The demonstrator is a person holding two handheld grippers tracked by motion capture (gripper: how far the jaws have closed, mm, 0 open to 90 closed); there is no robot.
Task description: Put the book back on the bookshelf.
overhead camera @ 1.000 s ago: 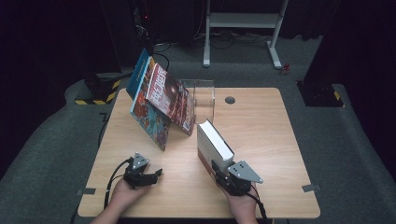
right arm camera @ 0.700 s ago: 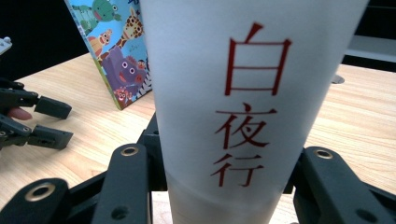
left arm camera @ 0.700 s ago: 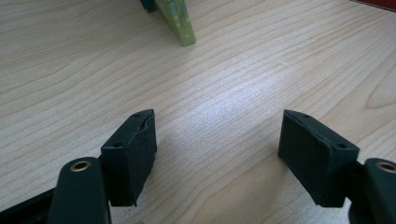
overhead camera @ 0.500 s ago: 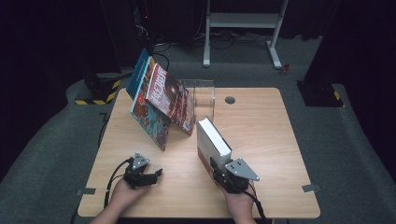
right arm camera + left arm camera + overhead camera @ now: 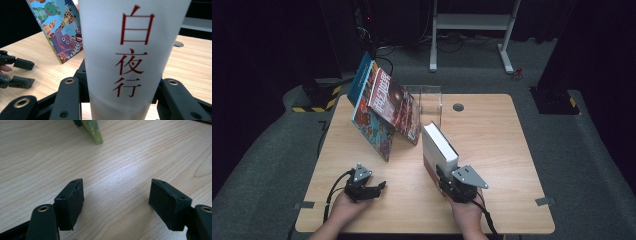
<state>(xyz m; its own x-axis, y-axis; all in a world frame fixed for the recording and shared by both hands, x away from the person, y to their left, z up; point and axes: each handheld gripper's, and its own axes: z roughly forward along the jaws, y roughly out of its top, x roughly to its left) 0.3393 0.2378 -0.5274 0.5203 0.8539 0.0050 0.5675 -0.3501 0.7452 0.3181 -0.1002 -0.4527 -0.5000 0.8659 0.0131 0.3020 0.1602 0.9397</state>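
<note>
A thick white book [image 5: 438, 148] stands upright near the table's front right, its spine with red characters [image 5: 130, 52] facing the right gripper's camera. My right gripper [image 5: 451, 184] is shut on the book's spine end, one jaw on each cover. My left gripper [image 5: 376, 190] rests low at the front left with its jaws open over bare wood [image 5: 116, 192]; the same gripper [image 5: 22, 72] appears at the left of the right gripper view. Several picture books [image 5: 382, 107] lean against a clear stand [image 5: 431, 100] at the back left.
The wooden table [image 5: 492, 135] has a round cable hole [image 5: 458, 107] at its back edge. The animal-covered book [image 5: 60, 27] leans just left of the white book. A green book corner [image 5: 93, 132] lies ahead of the left gripper. Dark floor surrounds the table.
The white book and my right gripper have shifted slightly toward the table's front. The left gripper has not moved.
</note>
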